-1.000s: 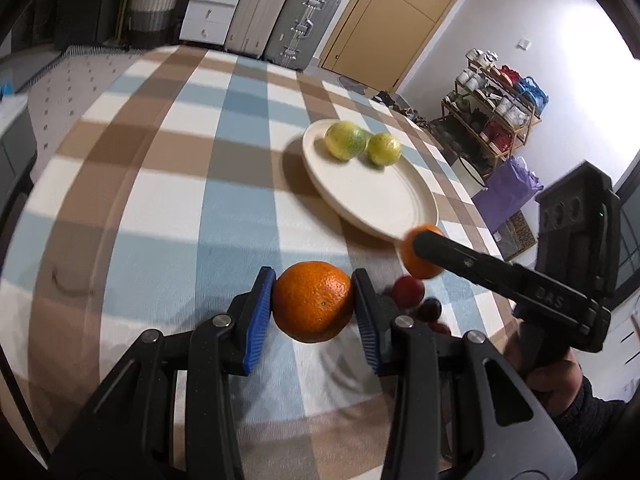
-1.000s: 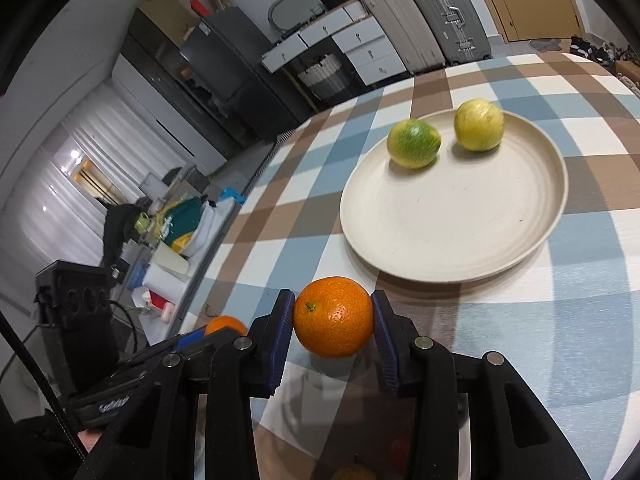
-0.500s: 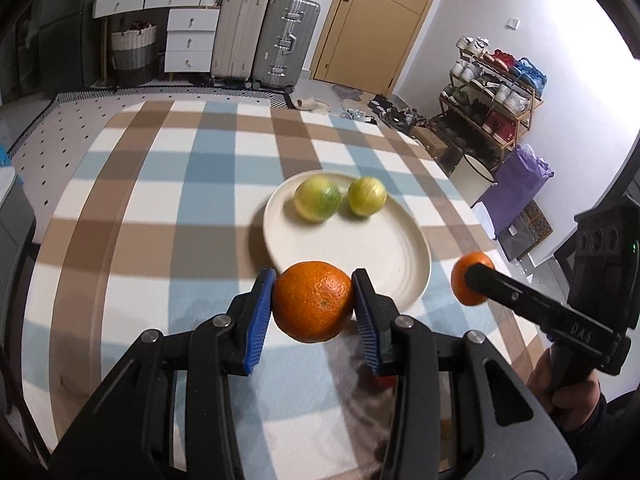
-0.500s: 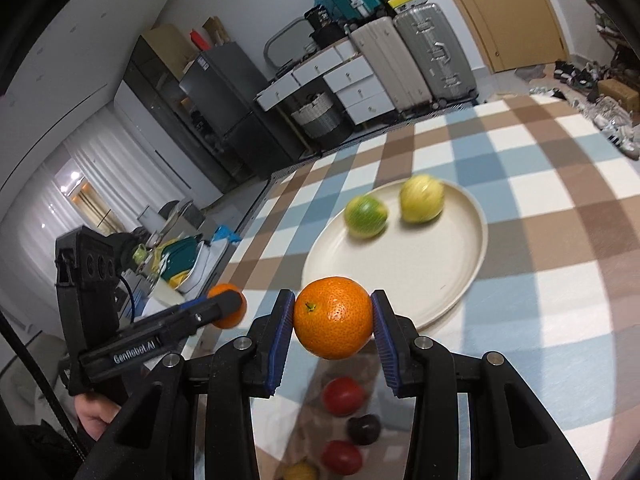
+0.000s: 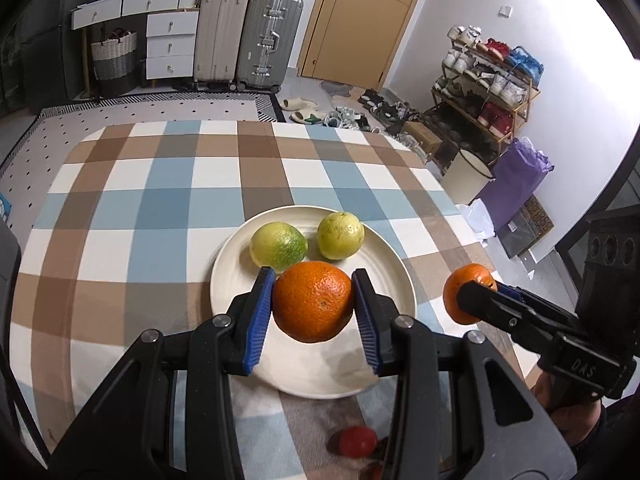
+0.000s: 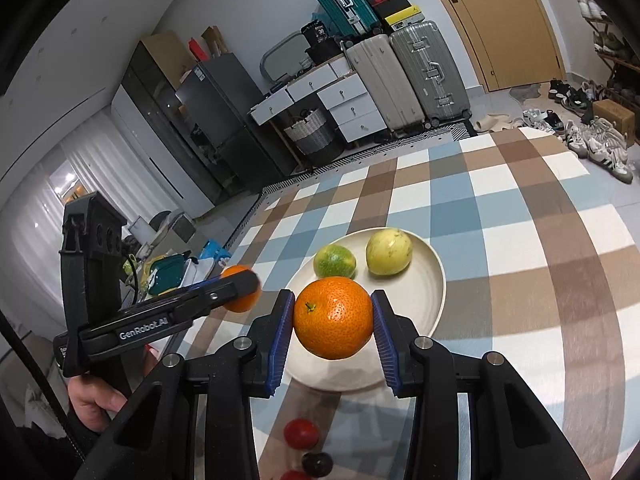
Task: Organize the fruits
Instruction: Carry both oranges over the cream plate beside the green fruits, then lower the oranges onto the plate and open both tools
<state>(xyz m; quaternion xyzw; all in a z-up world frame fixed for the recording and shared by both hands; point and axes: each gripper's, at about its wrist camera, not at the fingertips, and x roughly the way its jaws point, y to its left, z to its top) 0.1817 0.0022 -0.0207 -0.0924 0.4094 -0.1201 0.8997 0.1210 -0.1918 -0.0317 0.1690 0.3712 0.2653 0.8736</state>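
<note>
Two round, dimpled oranges, one clenched in the left tongs (image 5: 314, 316) and one in the right tongs (image 6: 333, 326), hang over the near cream plate (image 5: 396, 276) on the checked tabletop (image 5: 160, 200).

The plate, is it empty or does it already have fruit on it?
Not empty: the cream plate holds two yellow-green citrus fruits, lying side by side.
</note>
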